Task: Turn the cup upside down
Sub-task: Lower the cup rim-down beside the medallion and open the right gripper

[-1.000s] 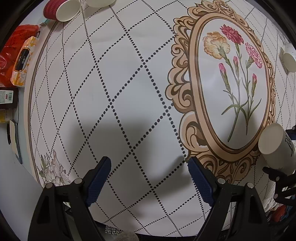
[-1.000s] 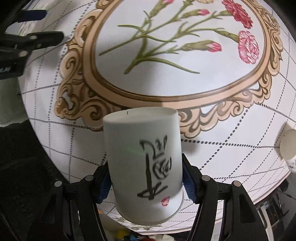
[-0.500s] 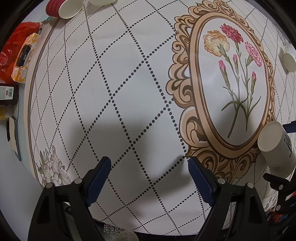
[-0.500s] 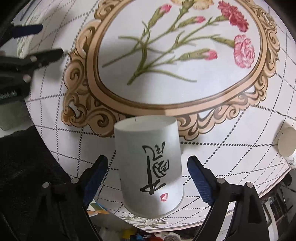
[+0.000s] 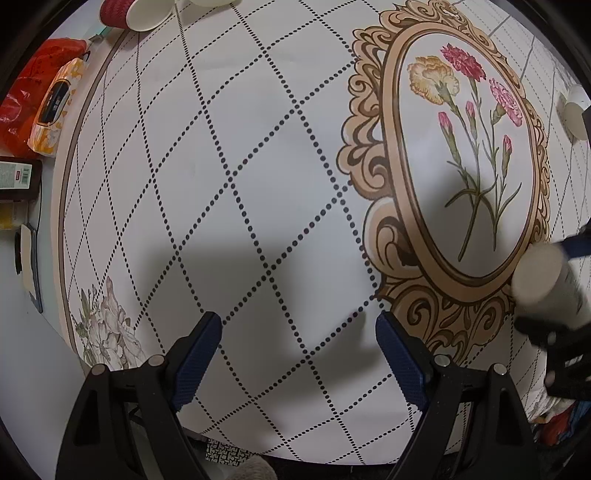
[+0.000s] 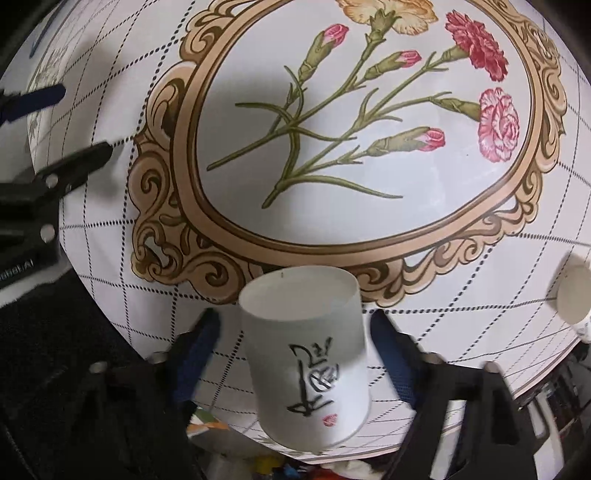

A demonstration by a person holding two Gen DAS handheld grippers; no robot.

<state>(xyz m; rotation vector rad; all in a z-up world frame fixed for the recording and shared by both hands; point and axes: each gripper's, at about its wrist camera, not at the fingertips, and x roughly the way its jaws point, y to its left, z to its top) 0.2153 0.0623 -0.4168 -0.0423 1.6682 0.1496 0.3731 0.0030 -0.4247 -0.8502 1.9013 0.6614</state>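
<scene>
The white paper cup (image 6: 308,354) is standing upside down near the edge of the round table (image 6: 110,251), its flat base facing up and its wider rim down on the dotted-diamond tablecloth, just outside the ornate gold frame (image 6: 173,206) printed around the carnations. Black brush calligraphy and a small red seal mark are showing on its side wall. The right gripper (image 6: 295,332) is sitting around the cup with its blue-padded fingers (image 6: 195,343) spread apart; a strip of tablecloth is showing between the left pad and the cup wall, and the right pad seems to be just clear of it too, though the blur makes that gap hard to judge.

In the left wrist view the same cup (image 5: 546,288) is appearing blurred at the far right edge, beside the lower curl of the frame, with the right gripper's dark body just below it. The left gripper (image 5: 298,332) is hovering over bare tablecloth well apart from the cup, its fingers wide open and holding nothing.

Further off, a red paper cup (image 5: 129,14) is lying on its side at the table's far rim, a second white paper cup (image 6: 574,295) is resting on its side near the right edge, and an orange tissue pack (image 5: 53,107) is lying off the table beside a red plastic bag (image 5: 22,107).
</scene>
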